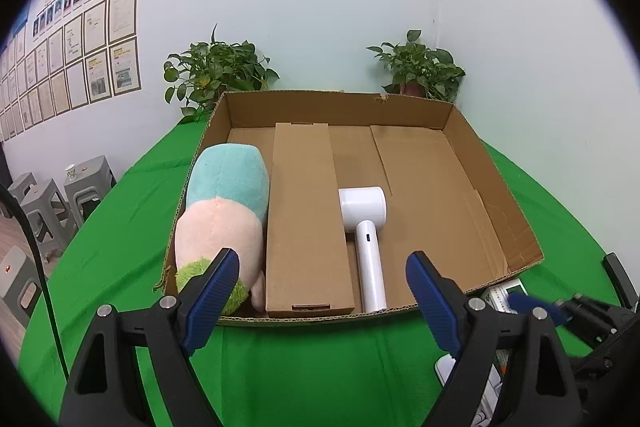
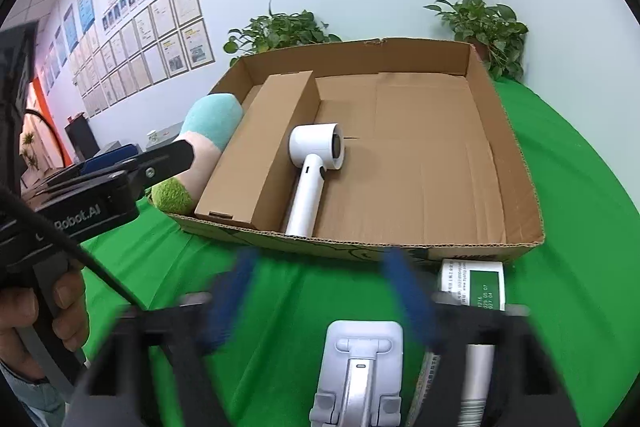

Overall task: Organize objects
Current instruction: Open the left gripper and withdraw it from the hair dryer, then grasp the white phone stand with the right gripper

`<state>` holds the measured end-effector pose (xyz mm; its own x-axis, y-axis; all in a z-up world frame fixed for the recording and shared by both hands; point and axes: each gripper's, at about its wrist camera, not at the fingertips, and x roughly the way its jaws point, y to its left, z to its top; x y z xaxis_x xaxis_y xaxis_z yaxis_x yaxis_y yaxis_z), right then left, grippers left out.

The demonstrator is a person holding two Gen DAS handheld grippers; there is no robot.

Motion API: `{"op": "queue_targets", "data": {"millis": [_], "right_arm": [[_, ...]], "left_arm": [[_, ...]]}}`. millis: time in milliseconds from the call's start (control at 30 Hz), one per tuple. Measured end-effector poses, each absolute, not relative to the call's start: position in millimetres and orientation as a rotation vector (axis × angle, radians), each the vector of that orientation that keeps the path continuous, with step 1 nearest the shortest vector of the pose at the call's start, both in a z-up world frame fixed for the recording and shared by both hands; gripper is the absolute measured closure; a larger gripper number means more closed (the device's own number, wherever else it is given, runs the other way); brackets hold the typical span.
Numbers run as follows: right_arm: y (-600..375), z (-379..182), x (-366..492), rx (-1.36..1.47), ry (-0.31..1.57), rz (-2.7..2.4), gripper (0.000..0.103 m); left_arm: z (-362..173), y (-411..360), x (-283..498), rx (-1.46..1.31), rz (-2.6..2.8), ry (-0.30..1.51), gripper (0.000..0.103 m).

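Observation:
A shallow cardboard box [image 1: 496,211] [image 2: 516,163] stands on the green table. Inside lie a plush toy [image 1: 224,211] [image 2: 208,139] at the left, a long brown carton [image 1: 306,211] [image 2: 260,143] and a white hair dryer [image 1: 366,227] [image 2: 316,163]. My left gripper [image 1: 320,291] is open and empty, just in front of the box's near wall. My right gripper [image 2: 320,291] is open, blurred, above a white-grey phone stand [image 2: 362,359]. A white and green packet [image 2: 476,283] [image 1: 502,297] and a silver tube [image 2: 478,375] lie at the right.
Two potted plants [image 1: 218,71] [image 1: 420,67] stand behind the box against the wall. Grey stools [image 1: 48,211] stand off the table's left side. Green cloth [image 1: 312,363] covers the table in front of the box.

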<state>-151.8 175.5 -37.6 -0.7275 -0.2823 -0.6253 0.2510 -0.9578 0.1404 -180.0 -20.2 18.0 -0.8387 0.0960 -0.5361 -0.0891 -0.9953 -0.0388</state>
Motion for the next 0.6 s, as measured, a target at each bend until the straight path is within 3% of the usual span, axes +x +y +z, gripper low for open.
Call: {"op": "queue_targets", "data": {"millis": [33,167,200,233,267,300,467,600], "right_arm": [[174.8,-39.4,-152.2,0.99,-0.055,-2.684,0.092],[176.9,-42.0,-151.3,0.987,-0.081,-2.674,0.092],[177.3,-42.1,-150.8,0.988,-0.087,-2.674,0.085],[177.9,-43.2,-152.0,0.998,-0.089,-2.68,0.055],[178.8,-45.5,-153.8,1.01,-0.095,-2.68,0.032],[180.6,-47.8,-154.2,1.006,-0.115,-2.676,0.0],[184.9,-64.1,-148.2,0.984,-0.189,-2.509,0.001],[174.8,-88.1,-131.6,1.011,-0.116,-2.379,0.001]], "left_arm": [[16.9,-19.4,-180.2,-0.856,2.92,-0.015,0.017],[10.6,-16.6,-183.9,-0.878,2.908,-0.004,0.017],[8.4,-16.4,-185.8,-0.89,2.901,-0.009,0.017],[6.8,-16.1,-186.0,-0.894,2.896,-0.012,0.017],[4.7,-16.2,-187.5,-0.902,2.884,-0.019,0.017],[2.6,-16.6,-189.1,-0.915,2.873,-0.026,0.017],[-11.0,-19.9,-196.5,-1.0,2.801,-0.039,0.017],[-30.9,-24.5,-200.5,-1.107,2.693,-0.1,0.017]]}}
